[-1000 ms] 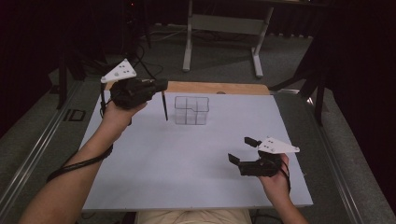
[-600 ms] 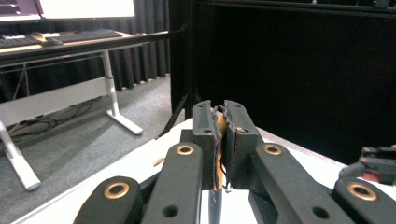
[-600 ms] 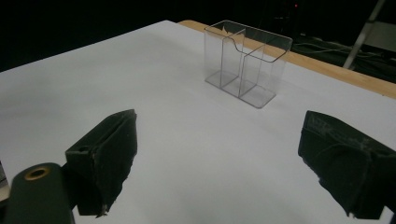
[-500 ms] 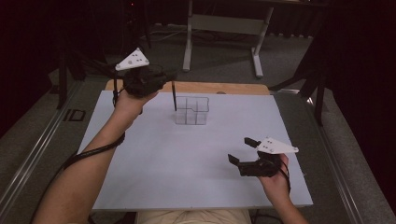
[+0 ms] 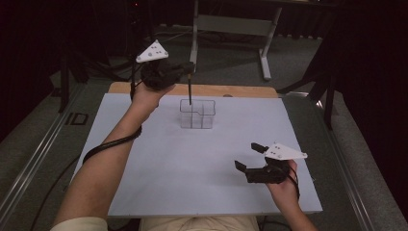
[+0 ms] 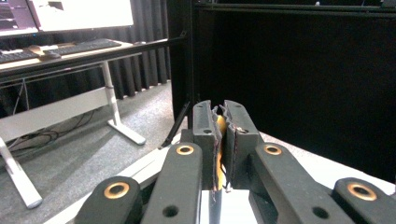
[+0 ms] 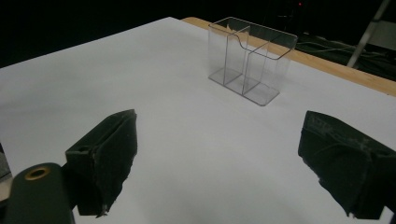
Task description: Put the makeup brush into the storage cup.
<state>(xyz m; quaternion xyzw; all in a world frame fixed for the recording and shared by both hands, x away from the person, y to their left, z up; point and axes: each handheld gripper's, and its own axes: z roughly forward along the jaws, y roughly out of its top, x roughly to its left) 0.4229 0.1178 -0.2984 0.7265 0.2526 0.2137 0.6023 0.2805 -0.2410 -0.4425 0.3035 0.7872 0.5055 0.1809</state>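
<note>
Overhead, left tongs [image 5: 190, 67] dangle pen [image 5: 189, 89] above holder [image 5: 197, 114].

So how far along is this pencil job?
Picked up already: the left gripper is shut on a dark pencil, hanging upright above the clear holder. In hand: lining it up over the holder's back. Left: lowering and releasing it; the holder looks empty. The right gripper rests open near the table edge.

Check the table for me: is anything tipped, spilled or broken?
Nothing stands out. The clear holder stands upright and looks intact on the white board. The left gripper holds a dark pencil roughly upright over the holder. The right gripper rests open on the board.
</note>
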